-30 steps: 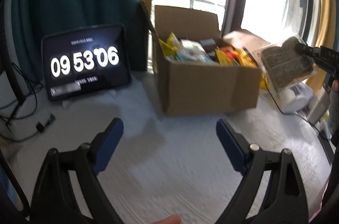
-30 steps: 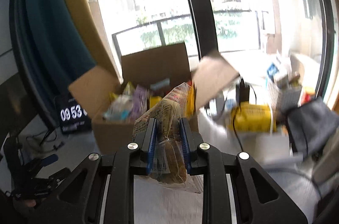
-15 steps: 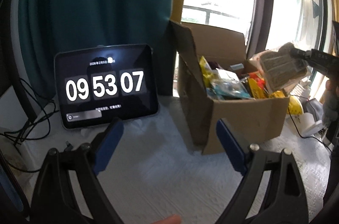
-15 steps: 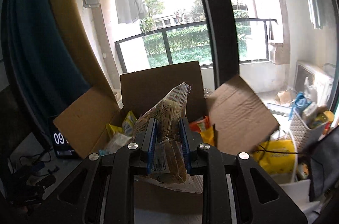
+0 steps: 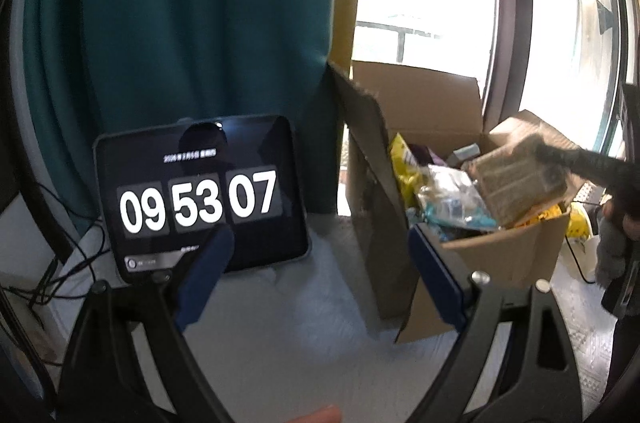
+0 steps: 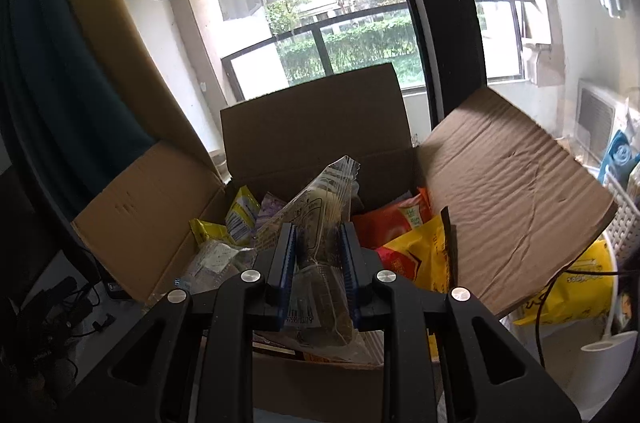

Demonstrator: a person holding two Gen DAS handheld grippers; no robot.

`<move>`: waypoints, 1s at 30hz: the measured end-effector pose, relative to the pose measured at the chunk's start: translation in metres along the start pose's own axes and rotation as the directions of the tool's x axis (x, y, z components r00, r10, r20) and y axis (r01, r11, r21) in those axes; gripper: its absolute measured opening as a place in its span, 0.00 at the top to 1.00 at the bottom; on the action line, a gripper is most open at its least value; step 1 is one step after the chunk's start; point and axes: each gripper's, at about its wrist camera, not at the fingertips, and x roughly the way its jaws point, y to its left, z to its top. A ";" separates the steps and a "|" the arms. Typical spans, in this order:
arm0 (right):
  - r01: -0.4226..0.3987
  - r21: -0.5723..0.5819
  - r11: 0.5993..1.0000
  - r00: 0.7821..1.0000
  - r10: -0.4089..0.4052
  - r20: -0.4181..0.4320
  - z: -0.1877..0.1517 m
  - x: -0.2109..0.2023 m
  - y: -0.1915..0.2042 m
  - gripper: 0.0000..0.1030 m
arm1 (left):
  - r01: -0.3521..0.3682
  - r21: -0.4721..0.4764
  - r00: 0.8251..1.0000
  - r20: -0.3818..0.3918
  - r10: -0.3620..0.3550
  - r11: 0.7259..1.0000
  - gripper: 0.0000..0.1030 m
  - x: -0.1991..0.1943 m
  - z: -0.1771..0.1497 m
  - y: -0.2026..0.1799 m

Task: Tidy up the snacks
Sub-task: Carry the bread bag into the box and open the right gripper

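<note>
An open cardboard box (image 5: 504,255) stands on the white table, filled with several snack packets, yellow, red and clear. It also shows in the right wrist view (image 6: 312,119). My right gripper (image 6: 318,247) is shut on a clear-wrapped brown snack pack (image 6: 320,207) and holds it over the box's open top. In the left wrist view the same pack (image 5: 516,179) hangs above the box contents. My left gripper (image 5: 320,263) is open and empty, low over the table left of the box.
A tablet clock (image 5: 200,199) leans against a teal curtain (image 5: 180,15) left of the box. Cables (image 5: 40,283) lie at the far left. A yellow bag (image 6: 576,283) and a white basket (image 6: 624,207) sit right of the box.
My right gripper has carried the snack pack forward and down over the box. My left gripper view has swung left and closer to the tablet and box.
</note>
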 end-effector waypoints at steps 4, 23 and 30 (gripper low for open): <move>0.002 0.019 1.000 1.000 -0.002 -0.016 -0.005 0.009 -0.007 0.77 | -0.003 0.011 1.000 0.006 0.003 1.000 0.12 0.003 0.006 -0.007; 0.204 -0.124 0.971 0.977 -0.210 -0.036 -0.025 0.037 -0.016 0.75 | 0.023 0.071 1.000 0.003 -0.023 0.997 0.12 0.009 0.020 -0.062; 0.275 -0.166 0.947 0.957 -0.286 -0.041 -0.027 0.036 -0.014 0.76 | 0.039 0.084 0.999 0.004 -0.040 0.996 0.12 0.015 0.028 -0.079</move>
